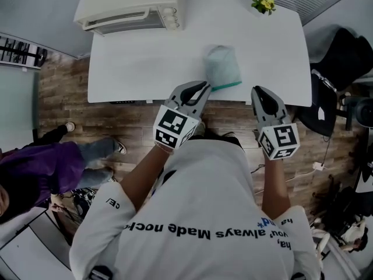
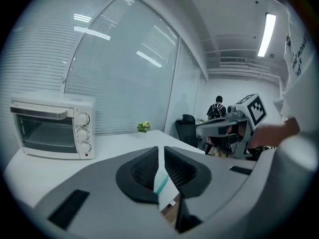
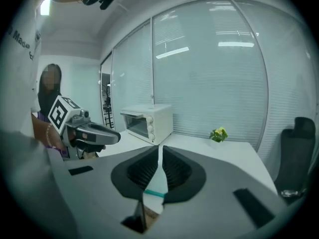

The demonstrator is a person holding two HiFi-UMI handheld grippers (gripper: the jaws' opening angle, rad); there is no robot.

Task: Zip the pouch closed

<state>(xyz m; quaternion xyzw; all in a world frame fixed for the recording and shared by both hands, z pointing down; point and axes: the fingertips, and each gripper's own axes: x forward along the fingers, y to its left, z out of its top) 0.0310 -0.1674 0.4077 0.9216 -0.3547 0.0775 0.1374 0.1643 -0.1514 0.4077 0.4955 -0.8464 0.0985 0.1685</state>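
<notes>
The pouch is lying flat on the white table, close to its near edge and a little right of the middle. Its long axis is running away from the person, with the far end leaning slightly left. Its teal zip band is crossing the near short end, so the zip end is facing the person. The left gripper is hovering over the table's near edge, just left of the zip band's left end. Whether it is touching the pouch cannot be told. Its jaws are sitting drawn together to a thin slit and gripping nothing; in the left gripper view the band is showing only below them. The right gripper is hanging just right of the pouch's near corner, apart from it, with its jaws likewise pressed almost together and empty. A white toaster oven is standing at the table's far left corner, well apart from the pouch. A small plant with yellow flowers is sitting at the far edge to the right. Nothing is lying on the table between the grippers and the pouch. A black chair is standing on the wooden floor off the table's right side, and a person in purple is sitting low at the left.
</notes>
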